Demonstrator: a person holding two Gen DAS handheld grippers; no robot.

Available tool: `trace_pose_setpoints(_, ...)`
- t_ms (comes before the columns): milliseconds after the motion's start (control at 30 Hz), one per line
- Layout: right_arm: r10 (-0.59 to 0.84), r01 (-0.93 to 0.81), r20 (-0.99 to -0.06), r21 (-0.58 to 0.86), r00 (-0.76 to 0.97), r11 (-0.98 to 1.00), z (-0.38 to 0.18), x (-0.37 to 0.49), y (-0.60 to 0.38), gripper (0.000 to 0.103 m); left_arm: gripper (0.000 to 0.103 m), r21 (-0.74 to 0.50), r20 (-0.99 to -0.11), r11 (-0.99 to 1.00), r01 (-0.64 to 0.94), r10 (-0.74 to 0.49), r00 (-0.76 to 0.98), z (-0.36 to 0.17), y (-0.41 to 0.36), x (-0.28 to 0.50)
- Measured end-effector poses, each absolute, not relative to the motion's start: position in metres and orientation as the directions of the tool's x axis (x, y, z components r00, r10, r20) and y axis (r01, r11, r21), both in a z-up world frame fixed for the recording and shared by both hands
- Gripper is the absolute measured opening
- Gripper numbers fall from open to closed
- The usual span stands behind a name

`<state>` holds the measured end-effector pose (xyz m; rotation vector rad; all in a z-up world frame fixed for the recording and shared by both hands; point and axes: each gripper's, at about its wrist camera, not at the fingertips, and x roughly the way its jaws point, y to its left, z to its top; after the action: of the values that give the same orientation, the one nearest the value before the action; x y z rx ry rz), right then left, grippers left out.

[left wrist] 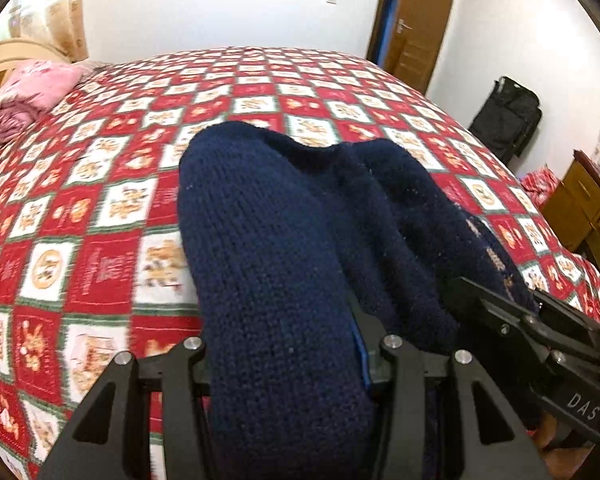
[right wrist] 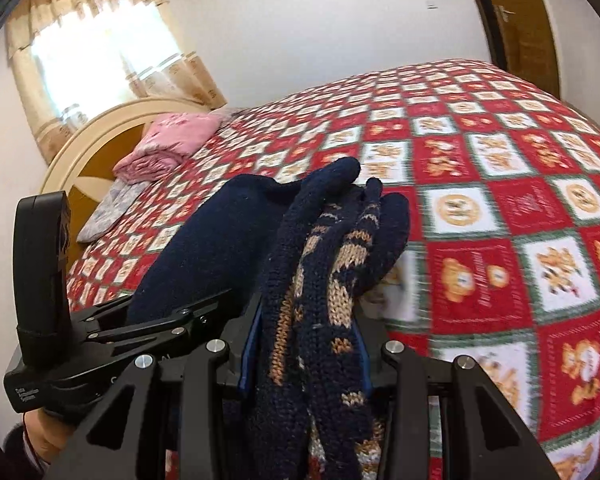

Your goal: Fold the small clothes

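Observation:
A navy knitted garment (left wrist: 268, 248) with a tan pattern on its inner side (right wrist: 332, 280) is held up over the red checked bed cover (left wrist: 100, 216). My left gripper (left wrist: 288, 364) is shut on a thick plain navy fold of it. My right gripper (right wrist: 312, 356) is shut on the patterned bunched edge. The two grippers are close side by side: the right one shows at the lower right of the left wrist view (left wrist: 540, 336), the left one at the lower left of the right wrist view (right wrist: 112, 340). The fingertips are hidden in the knit.
Folded pink cloth (right wrist: 172, 140) and a grey piece (right wrist: 112, 208) lie by the cream headboard (right wrist: 100, 132). A black suitcase (left wrist: 504, 116) stands against the wall, a brown door (left wrist: 416, 20) behind the bed, wooden drawers (left wrist: 584, 208) at the right.

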<state>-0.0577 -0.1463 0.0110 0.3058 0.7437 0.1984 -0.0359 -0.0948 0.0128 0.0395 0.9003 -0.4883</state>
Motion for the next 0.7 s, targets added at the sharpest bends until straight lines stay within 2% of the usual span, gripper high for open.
trace_pose_setpoints(700, 0.485, -0.276, -0.595, 0.411, 0.640, 0.869, 0.003, 0.005, -0.035, 0.039, 0.047, -0.166, -0.762, 0.966, 0.196, -0.252, 0.597, 0.006, 0.009, -0.002)
